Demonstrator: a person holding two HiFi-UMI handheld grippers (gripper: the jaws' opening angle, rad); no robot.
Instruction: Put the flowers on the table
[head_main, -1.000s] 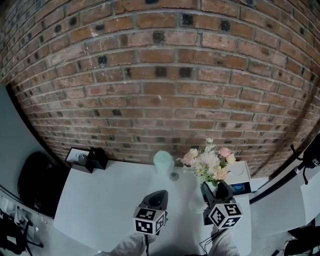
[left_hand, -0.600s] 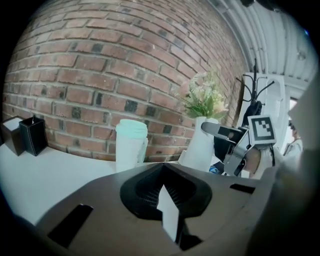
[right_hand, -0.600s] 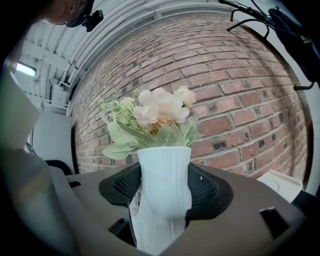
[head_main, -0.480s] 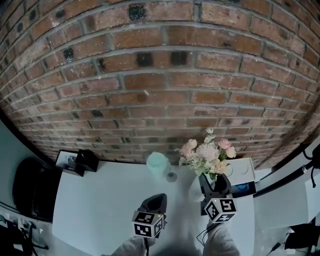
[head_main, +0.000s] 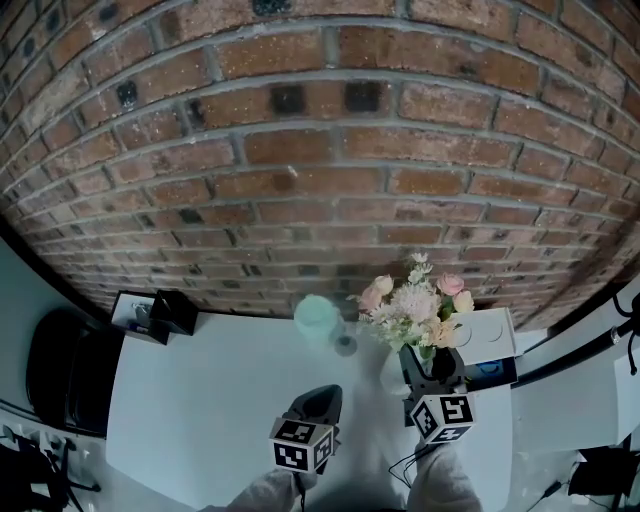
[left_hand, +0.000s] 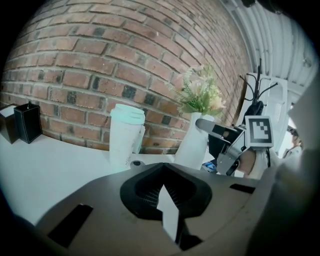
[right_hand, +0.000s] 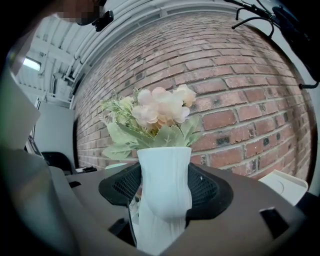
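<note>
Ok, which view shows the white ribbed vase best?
Right gripper view: the white ribbed vase fills the centre, clamped between the jaws. Left gripper view shows it smaller, side-on; head view shows only a sliver beside the right gripper.

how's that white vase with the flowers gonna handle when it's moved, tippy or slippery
Probably top-heavy: the flowers spread wider than the narrow vase, so it may tip if nudged high. Its surface looks smooth, so possibly slippery, though the ribs and the waist where the right tool clamps should help. Likely rigid and breakable.

Black left gripper (head_main: 320, 394), right gripper (head_main: 432, 360), grey sleeves (head_main: 262, 492)
</note>
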